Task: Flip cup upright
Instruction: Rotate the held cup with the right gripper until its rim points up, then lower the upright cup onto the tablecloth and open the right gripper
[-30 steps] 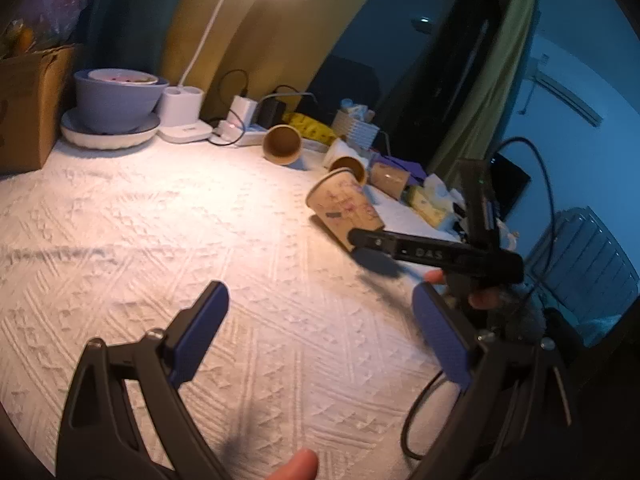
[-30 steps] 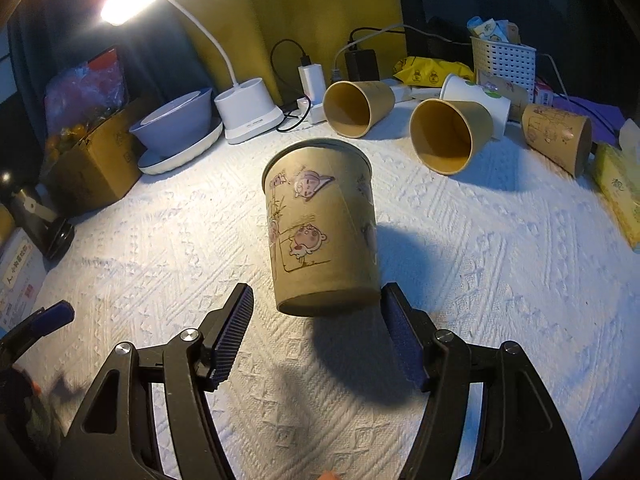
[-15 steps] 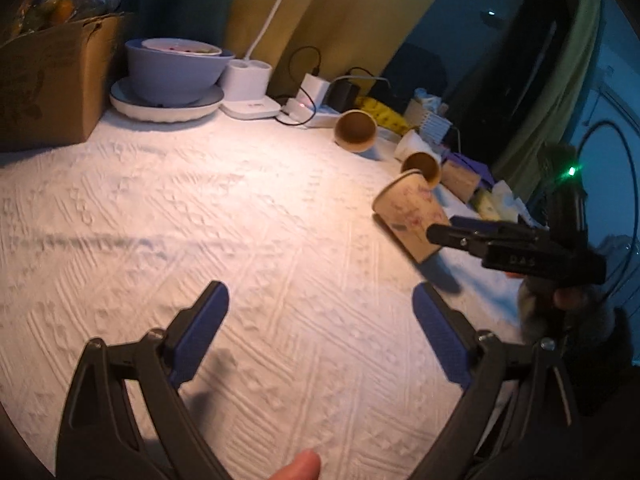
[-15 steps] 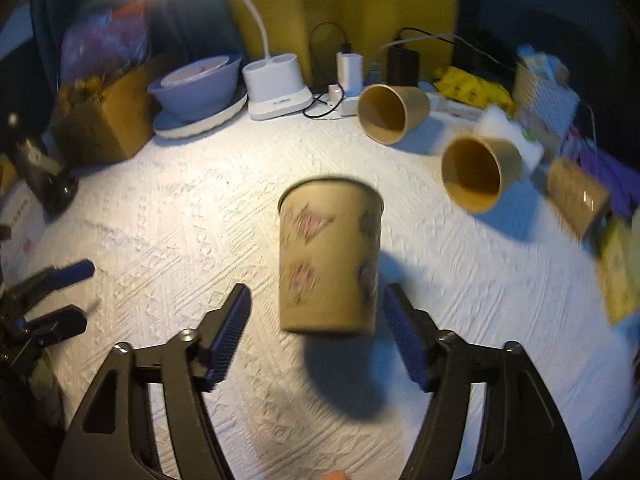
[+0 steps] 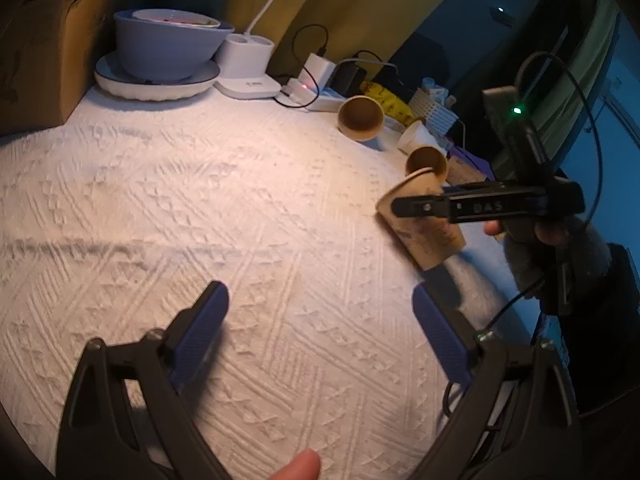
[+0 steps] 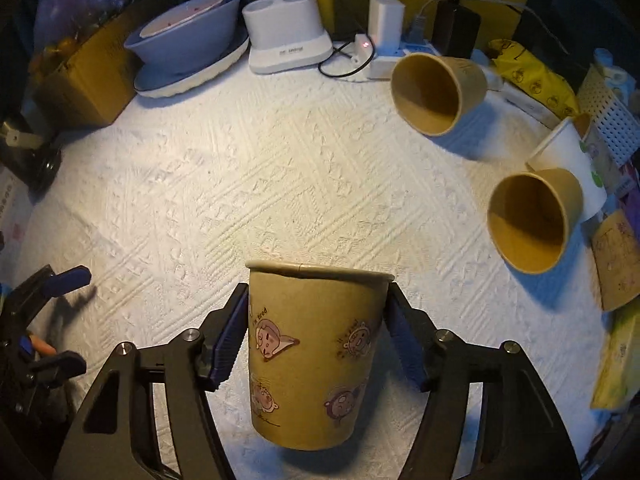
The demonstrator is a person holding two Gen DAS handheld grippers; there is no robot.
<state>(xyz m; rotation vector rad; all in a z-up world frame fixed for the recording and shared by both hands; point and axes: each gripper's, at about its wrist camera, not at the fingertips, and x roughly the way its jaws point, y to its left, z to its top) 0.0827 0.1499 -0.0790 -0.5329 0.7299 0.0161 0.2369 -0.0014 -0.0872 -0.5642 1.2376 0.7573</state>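
A brown paper cup with cartoon stickers (image 6: 312, 356) sits between the blue pads of my right gripper (image 6: 316, 336), rim at the top of the view, base toward the camera, lifted off the white cloth. The pads press its sides. In the left wrist view the same cup (image 5: 424, 220) hangs tilted in the right gripper (image 5: 472, 205) at the right. My left gripper (image 5: 320, 324) is open and empty over the cloth, well left of the cup.
Two brown cups (image 6: 436, 92) (image 6: 532, 220) lie on their sides at the back right, beside a white cup (image 6: 568, 156) and another printed cup (image 6: 616, 260). A lamp base (image 6: 288, 40), bowl on a plate (image 6: 188, 48), chargers and a cardboard box (image 6: 80, 76) line the back.
The right gripper has moved in around the cup and closed its pads on it; the cup now sits lifted between them. The left gripper has stayed open and drifted left.
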